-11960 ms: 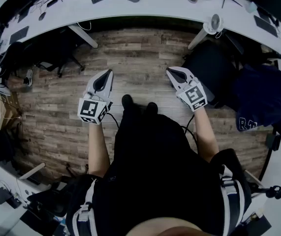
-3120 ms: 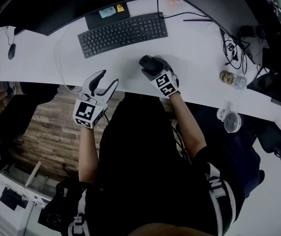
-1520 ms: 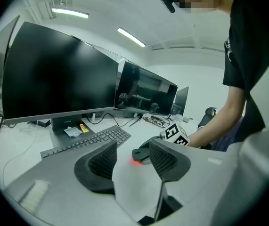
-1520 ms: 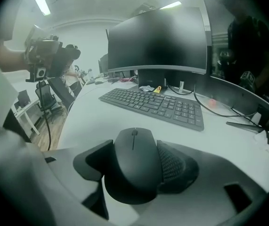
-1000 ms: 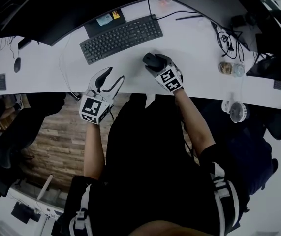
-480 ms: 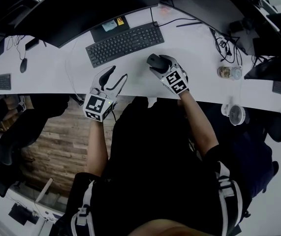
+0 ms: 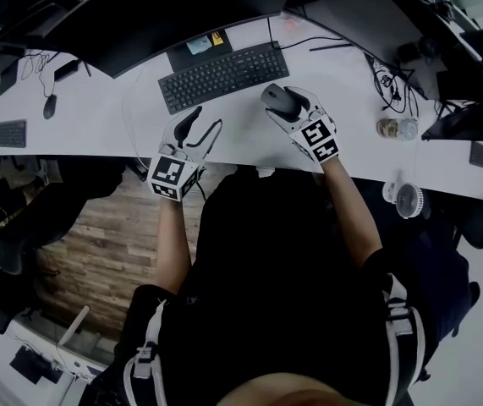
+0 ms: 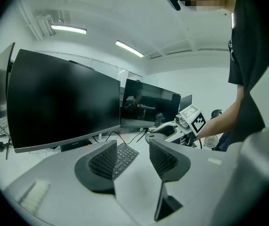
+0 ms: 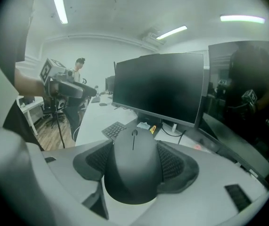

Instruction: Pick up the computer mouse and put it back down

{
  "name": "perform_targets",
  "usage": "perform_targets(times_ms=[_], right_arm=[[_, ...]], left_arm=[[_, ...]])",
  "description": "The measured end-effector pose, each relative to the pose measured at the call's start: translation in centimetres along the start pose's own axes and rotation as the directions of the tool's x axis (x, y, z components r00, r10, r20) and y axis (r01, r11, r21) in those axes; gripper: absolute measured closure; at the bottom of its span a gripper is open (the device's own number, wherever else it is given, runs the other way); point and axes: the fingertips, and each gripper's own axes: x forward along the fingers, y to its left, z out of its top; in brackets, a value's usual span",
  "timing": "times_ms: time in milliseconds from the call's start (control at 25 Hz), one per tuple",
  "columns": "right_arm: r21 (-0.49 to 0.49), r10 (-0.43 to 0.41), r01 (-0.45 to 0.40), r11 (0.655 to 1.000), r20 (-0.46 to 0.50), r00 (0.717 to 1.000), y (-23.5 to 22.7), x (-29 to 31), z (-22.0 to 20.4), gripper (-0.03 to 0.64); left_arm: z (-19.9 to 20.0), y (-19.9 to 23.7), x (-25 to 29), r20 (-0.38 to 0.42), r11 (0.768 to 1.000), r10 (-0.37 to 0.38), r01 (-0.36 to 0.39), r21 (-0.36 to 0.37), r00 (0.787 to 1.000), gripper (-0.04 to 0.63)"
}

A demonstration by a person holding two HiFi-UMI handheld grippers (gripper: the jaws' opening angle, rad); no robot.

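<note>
**Mouse is up in the right claw, left one's got nothing**

Only container-ish thing I can spot is a small clear jar (image 7: 391, 128) at the right of the head view, sitting on the white desk (image 7: 97, 125) next to a tangle of cables. Can't tell what's in it, if anything.

For writing, there's a pale blue tag (image 7: 197, 45) and a little yellow sticker (image 7: 217, 38) on the dark base under the monitor (image 7: 156, 15), both too small to read. Each claw has its cube of black-and-white squares, no words on those.

The computer mouse (image 9: 133, 168) is clamped in the right gripper (image 7: 288, 106), with the ribbed pads pressing on both its sides. Its long axis runs straight along the jaws, and the scroll-wheel end points away from the camera toward the monitor. In the head view it sits upper centre, just right of the keyboard (image 7: 224, 76), nose aimed upper left. It looks to be off the desk top.

The left gripper (image 8: 132, 157) has its jaws wide apart with only air between them, below the keyboard's near edge, by the front of the desk.
</note>
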Motion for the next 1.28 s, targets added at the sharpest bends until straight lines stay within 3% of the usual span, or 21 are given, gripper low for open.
perform_targets(times_ms=[600,1280], right_arm=[[0.019,-0.032,0.030,0.999,0.133,0.991,0.0,-4.4,5.2,0.324],[0.016,-0.082,0.080,0.997,0.159,0.984,0.0,-6.4,5.4,0.324]], left_arm=[[0.9,1.6,-1.1,0.015,0.999,0.023,-0.023,0.025,1.000,0.382],[1.2,1.1,-1.3,0.014,0.999,0.007,-0.008,0.045,1.000,0.382]])
